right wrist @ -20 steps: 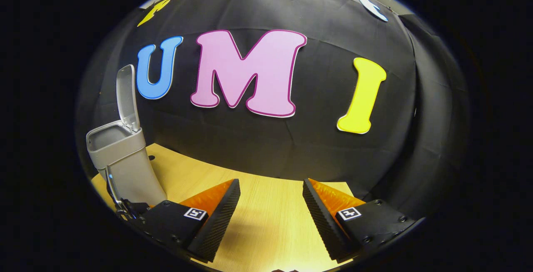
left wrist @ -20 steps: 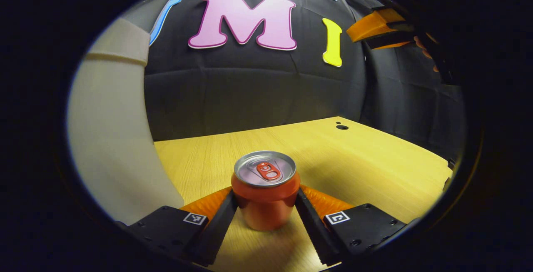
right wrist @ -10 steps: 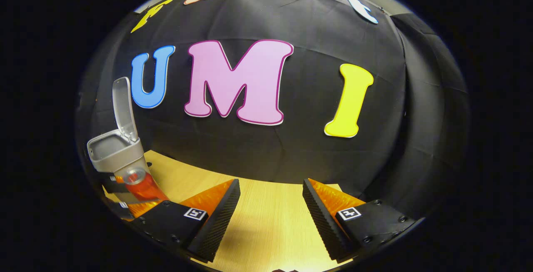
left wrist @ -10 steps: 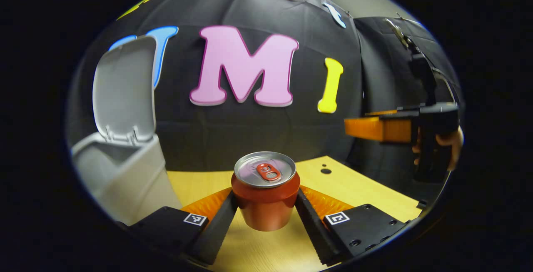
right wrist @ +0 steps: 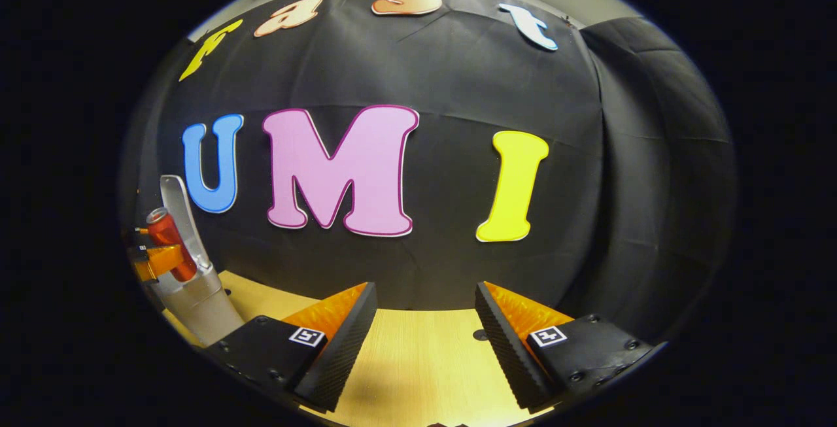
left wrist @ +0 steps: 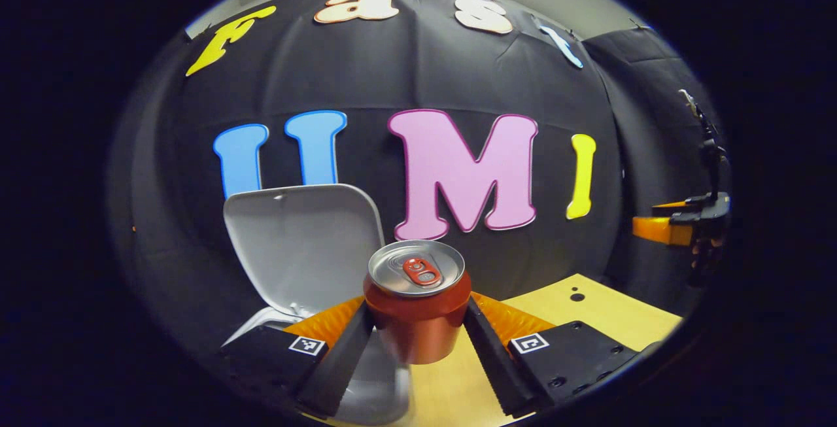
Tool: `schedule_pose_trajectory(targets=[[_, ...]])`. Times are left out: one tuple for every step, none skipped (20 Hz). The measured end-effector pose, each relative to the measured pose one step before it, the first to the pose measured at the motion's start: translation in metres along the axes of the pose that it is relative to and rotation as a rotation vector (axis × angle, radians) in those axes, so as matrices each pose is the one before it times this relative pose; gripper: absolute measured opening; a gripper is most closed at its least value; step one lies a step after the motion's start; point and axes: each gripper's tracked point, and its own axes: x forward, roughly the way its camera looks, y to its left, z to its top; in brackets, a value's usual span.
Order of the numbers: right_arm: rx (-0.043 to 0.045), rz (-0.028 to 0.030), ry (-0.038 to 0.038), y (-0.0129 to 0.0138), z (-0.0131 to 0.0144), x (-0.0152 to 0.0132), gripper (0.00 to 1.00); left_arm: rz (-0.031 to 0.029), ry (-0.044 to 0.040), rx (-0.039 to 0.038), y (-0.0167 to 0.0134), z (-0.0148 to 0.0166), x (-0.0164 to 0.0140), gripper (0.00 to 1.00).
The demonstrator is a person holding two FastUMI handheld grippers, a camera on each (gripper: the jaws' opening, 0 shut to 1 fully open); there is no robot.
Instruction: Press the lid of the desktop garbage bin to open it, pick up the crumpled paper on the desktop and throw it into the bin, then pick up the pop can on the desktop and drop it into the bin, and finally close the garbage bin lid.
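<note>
Since a second ago we see the pop can (left wrist: 417, 303) lifted off the table (left wrist: 588, 312) and carried up over the garbage bin (left wrist: 376, 388), which has swung from nine o'clock in the left gripper view to sit low at about seven.

The table is pale wood-grain board with small round holes. The bin is smooth grey plastic with rounded corners; its lid (left wrist: 302, 244) stands open and upright, a curved-edged panel behind the can at ten o'clock. In the right gripper view the bin (right wrist: 199, 303) sits at eight o'clock with its lid (right wrist: 178, 214) raised.

The can is a short red metal cylinder with a silvery top and a red pull tab, upright. The left gripper (left wrist: 418, 342) is clenched on it, both ridged fingers pressing its sides. In the right gripper view the can (right wrist: 169, 244) hangs at nine o'clock, just above the bin's mouth.

The right gripper (right wrist: 425, 342) hovers over the table with its jaws spread and nothing between the ribbed fingers; in the left gripper view it (left wrist: 664, 231) shows at three o'clock.
</note>
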Motion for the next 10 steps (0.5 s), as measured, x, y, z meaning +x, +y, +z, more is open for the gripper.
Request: schedule_pose_trajectory(targets=[[0.00355,-0.00536,0.00592,-0.00169,-0.00025,0.00097,0.97,0.02445,0.01943,0.00466,0.01443,-0.00875,0.00046,0.87],[0.00434,-0.00457,0.00665,-0.00126,-0.00111,0.00017,0.97,0.01383,0.01734,0.00444,0.01408,-0.01013,0.00144,0.88],[0.00272,-0.00369,-0.00351,-0.00202,0.00244,0.00083,0.97,0.01509,0.01856,-0.00118,0.01059,-0.00809,0.00164,0.88],[0.00178,-0.00661,-0.00307,-0.0023,0.00122,0.00028,0.97,0.01141,0.01388,-0.0083,0.00892,-0.00839,0.00185,0.88],[0.00051,-0.00495,-0.00002,-0.00104,0.0002,0.00081,0.97,0.00304,0.00967,-0.00973,0.00528,-0.00446,0.00164,0.88],[-0.00076,-0.00178,0.00245,-0.0007,-0.00095,-0.00056,0.97,0.00274,0.00662,-0.00293,0.00409,-0.00355,0.0013,0.88],[-0.00244,0.00107,0.00529,0.00056,-0.00118,-0.00127,0.97,0.00315,0.00229,0.00382,0.00237,-0.00315,0.00195,0.88],[-0.006,0.00236,0.00173,0.00104,-0.00148,-0.00113,0.97,-0.00034,0.00361,0.00714,0.00105,-0.00216,-0.00027,0.88],[-0.01001,-0.00027,0.00036,0.00093,-0.00026,-0.00121,0.97,-0.00274,0.00372,0.00662,-0.00055,-0.00126,0.00074,0.88],[-0.01132,0.00102,-0.00066,0.00075,-0.00018,-0.00129,0.97,0.00447,0.00128,0.00441,0.00063,-0.0008,0.00133,0.89]])
